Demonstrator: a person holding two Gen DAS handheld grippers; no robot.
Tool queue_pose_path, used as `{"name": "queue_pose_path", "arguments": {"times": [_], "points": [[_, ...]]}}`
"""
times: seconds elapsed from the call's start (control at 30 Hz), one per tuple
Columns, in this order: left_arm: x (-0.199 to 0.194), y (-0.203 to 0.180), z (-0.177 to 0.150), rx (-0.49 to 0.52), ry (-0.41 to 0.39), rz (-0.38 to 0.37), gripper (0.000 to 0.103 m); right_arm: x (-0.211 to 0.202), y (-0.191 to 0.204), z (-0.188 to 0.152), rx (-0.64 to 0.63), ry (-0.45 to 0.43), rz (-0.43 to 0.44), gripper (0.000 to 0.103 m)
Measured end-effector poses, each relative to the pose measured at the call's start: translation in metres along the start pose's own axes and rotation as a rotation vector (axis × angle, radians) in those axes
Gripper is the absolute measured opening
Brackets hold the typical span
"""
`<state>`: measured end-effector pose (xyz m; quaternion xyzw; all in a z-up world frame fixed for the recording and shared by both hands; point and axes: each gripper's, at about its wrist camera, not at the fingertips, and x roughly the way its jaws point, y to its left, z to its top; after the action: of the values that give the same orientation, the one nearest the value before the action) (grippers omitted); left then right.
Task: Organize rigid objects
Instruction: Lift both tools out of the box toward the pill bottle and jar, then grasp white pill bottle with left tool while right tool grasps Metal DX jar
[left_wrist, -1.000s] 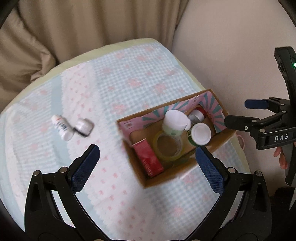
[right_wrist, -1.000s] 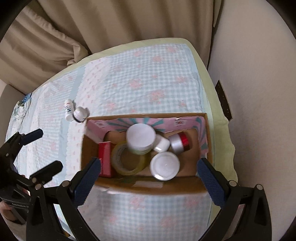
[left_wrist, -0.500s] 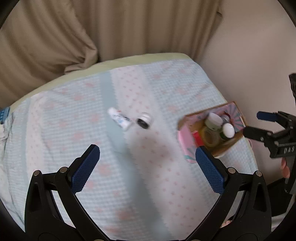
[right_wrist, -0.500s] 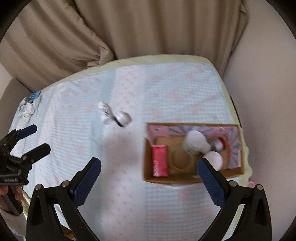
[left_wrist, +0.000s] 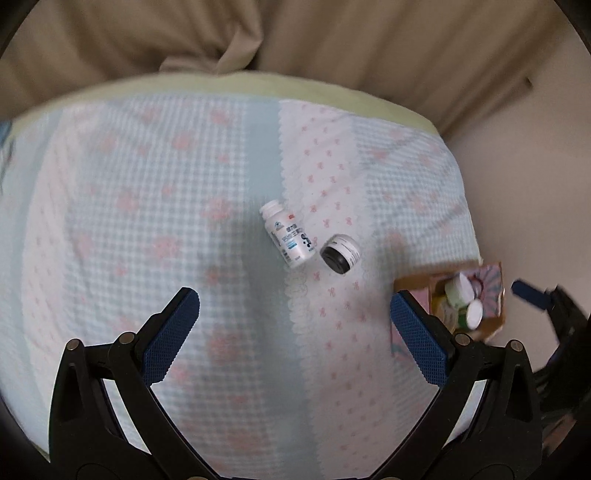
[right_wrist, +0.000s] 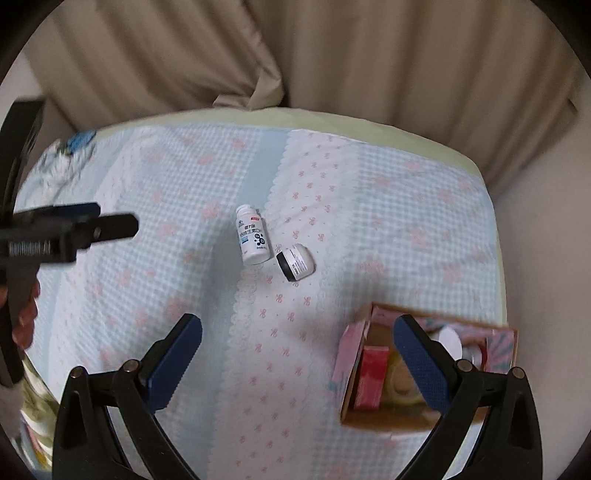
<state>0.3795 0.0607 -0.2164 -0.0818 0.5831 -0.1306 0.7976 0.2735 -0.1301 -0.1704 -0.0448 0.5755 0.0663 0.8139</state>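
Observation:
A white pill bottle lies on its side on the checked cloth, with a small white jar with a black lid beside it to the right, also on its side. A cardboard box at the right holds a red packet, a tape roll and white-lidded jars. My left gripper is open and empty, held above the cloth short of the bottle. My right gripper is open and empty, its right finger over the box.
The table has a pale green edge and drops off at the right and back. Beige curtains hang behind it. A blue-and-white item lies at the far left corner.
Both grippers have swung left, away from the box. The bottle and jar now sit near the middle of both views; the box has slid to the right edge.

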Motion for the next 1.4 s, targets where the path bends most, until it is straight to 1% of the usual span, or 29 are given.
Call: {"name": "queue_pose_path", "arguments": {"times": [0.07,0.2,0.27,0.33,0.43,0.5,0.6,0.7,0.8,0.9,1.0,1.03,1.07,1.1,1.17,1.2,1.23,1.27,1.4], "points": [[0.018,0.008,0.008,-0.066,0.029,-0.01,0.103,0.014,0.001,0.008,-0.027,0.014,0.004,0.103],[0.052,0.014,0.022,-0.144,0.08,-0.006,0.101,0.042,0.001,0.02,-0.083,0.033,0.013,0.103],[0.069,0.015,0.026,-0.174,0.103,-0.006,0.099,0.06,0.0,0.027,-0.11,0.053,0.02,0.103],[0.092,0.018,0.034,-0.211,0.133,-0.004,0.098,0.079,-0.002,0.033,-0.142,0.068,0.027,0.103],[0.13,0.018,0.045,-0.253,0.17,0.009,0.093,0.108,-0.005,0.038,-0.177,0.082,0.03,0.103],[0.157,0.021,0.052,-0.289,0.199,0.017,0.09,0.127,-0.008,0.041,-0.19,0.089,0.041,0.103],[0.188,0.024,0.057,-0.338,0.233,0.023,0.087,0.154,-0.012,0.045,-0.197,0.101,0.065,0.103],[0.218,0.024,0.06,-0.357,0.255,0.041,0.084,0.183,-0.013,0.049,-0.205,0.118,0.089,0.103],[0.239,0.023,0.06,-0.36,0.276,0.051,0.076,0.209,-0.013,0.053,-0.213,0.134,0.104,0.103],[0.255,0.026,0.06,-0.393,0.284,0.031,0.07,0.231,-0.01,0.053,-0.211,0.151,0.128,0.096],[0.267,0.026,0.062,-0.399,0.285,0.031,0.066,0.249,-0.006,0.051,-0.216,0.171,0.134,0.094],[0.269,0.025,0.063,-0.396,0.288,0.038,0.065,0.254,-0.005,0.05,-0.218,0.173,0.133,0.086],[0.271,0.023,0.064,-0.393,0.291,0.044,0.063,0.26,-0.003,0.048,-0.22,0.179,0.131,0.082],[0.276,0.021,0.063,-0.386,0.298,0.052,0.062,0.265,-0.002,0.048,-0.219,0.188,0.127,0.075],[0.28,0.019,0.062,-0.376,0.309,0.067,0.051,0.272,-0.001,0.045,-0.218,0.197,0.121,0.069],[0.283,0.018,0.061,-0.374,0.315,0.074,0.049,0.274,0.0,0.045,-0.221,0.197,0.117,0.06],[0.284,0.019,0.06,-0.374,0.314,0.066,0.049,0.275,0.002,0.044,-0.225,0.196,0.116,0.052],[0.284,0.019,0.06,-0.375,0.31,0.06,0.049,0.276,0.003,0.043,-0.225,0.198,0.13,0.051],[0.281,0.02,0.058,-0.357,0.308,0.047,0.049,0.275,0.01,0.042,-0.249,0.193,0.107,0.051]]}}
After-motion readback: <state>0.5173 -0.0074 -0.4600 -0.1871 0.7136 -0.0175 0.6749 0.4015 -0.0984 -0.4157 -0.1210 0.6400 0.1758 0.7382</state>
